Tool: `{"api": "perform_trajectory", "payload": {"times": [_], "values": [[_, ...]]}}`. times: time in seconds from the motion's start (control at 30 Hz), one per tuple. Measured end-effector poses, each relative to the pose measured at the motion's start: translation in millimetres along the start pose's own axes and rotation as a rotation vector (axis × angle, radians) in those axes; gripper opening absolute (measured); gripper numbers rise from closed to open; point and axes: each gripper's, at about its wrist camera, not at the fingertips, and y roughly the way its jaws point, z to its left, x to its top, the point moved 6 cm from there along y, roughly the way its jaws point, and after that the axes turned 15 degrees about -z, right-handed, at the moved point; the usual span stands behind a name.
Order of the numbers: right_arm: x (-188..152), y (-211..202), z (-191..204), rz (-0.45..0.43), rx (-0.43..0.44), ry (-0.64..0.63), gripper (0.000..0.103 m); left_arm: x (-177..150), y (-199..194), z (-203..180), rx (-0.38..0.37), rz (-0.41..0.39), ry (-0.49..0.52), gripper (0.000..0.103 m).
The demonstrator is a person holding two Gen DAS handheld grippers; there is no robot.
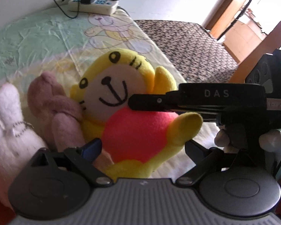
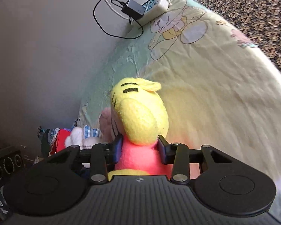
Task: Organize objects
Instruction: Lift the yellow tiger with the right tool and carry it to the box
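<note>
A yellow plush toy with a pink body [image 1: 133,131] sits upright on the cartoon bedsheet [image 1: 37,37]. My right gripper [image 2: 139,150] is shut on its pink torso [image 2: 138,157], just under the yellow head. In the left wrist view the right gripper [image 1: 136,103] comes in from the right at the toy's neck. My left gripper [image 1: 142,148] is open; the toy's lower body stands between its fingers [image 1: 91,148] without a squeeze. A mauve plush [image 1: 54,108] and a white plush [image 1: 11,121] lean at the toy's left.
A white power strip with a black adapter and cables [image 1: 91,1] lies at the bed's far end by the wall. A dark patterned mattress [image 1: 187,46] lies to the right. Clothes and soft toys [image 2: 75,136] are piled low left in the right wrist view.
</note>
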Motion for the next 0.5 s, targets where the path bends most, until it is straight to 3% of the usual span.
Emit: {"api": "perform_trajectory", "payload": {"times": [0.5], "values": [[-46,-78,-9,-0.032,-0.075,-0.012,0.040,-52,-21,-46,-0.179,0.074,0.015,0.101]]}}
